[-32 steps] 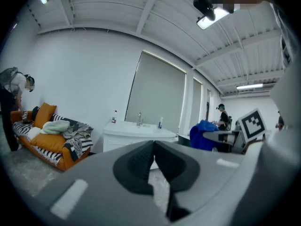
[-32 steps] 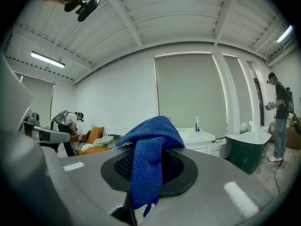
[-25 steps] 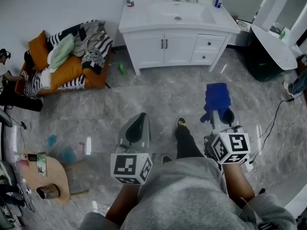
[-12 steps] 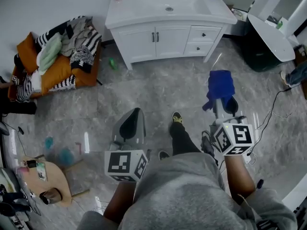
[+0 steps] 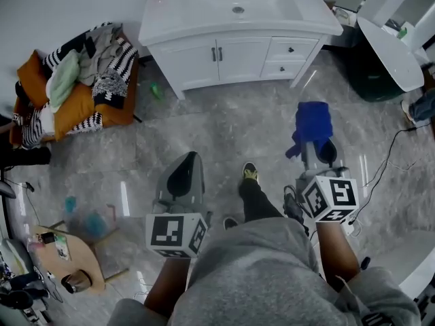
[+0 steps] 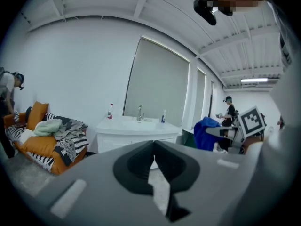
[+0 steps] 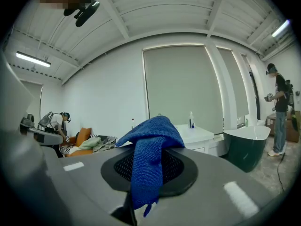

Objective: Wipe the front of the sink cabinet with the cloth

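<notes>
While the sink cabinet (image 5: 231,58) stands well apart at the far side, the right tool (image 5: 317,153) is clamped on the blue cloth (image 5: 311,129); the cabinet front lies far and leftward of it; the left tool (image 5: 189,165), jaws together, holds nothing.

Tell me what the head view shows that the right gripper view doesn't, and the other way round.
Only the head view shows the wearer's grey trousers, a shoe and a small wooden table. Only the right gripper view shows the beamed ceiling and a person standing at the far right. Both show the blue cloth clamped in the right gripper, the white sink cabinet, the orange sofa piled with clothes, and the dark green tub.
</notes>
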Available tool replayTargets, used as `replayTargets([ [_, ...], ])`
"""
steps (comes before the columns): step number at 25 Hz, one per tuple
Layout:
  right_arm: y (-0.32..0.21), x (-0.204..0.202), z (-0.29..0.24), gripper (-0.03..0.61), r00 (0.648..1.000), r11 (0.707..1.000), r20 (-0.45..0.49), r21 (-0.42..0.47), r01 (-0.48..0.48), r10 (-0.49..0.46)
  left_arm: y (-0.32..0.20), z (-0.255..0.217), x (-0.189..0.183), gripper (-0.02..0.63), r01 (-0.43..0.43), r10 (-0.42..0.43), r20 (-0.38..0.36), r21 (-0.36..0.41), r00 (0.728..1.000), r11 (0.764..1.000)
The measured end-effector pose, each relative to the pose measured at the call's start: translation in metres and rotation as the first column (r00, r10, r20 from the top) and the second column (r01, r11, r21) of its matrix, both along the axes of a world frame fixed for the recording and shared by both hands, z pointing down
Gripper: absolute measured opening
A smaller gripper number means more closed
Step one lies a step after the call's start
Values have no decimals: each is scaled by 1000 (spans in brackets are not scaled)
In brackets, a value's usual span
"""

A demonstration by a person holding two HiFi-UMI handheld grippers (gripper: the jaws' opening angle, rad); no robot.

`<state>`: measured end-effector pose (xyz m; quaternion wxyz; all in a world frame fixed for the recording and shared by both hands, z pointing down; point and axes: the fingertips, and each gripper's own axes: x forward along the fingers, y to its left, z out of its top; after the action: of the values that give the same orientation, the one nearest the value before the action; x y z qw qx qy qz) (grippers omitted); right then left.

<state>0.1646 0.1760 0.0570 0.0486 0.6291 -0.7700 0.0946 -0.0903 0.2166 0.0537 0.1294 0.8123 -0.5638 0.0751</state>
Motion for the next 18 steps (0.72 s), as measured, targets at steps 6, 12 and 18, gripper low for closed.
replayTargets([
  [6,-49,4,0,78,999,999,21,4,33,-33,-46,-4,11,11,26,-26,4,-12,1000,1000],
  [12,-97,16,-1,78,998,998,22,-2,63,-63,-89,-8,26,11,43,-43,17,-22,999,999],
  [18,-137,29,5,78,996,997,34,-16,78,-77,-127,-7,42,11,58,-57,29,-28,998,998],
])
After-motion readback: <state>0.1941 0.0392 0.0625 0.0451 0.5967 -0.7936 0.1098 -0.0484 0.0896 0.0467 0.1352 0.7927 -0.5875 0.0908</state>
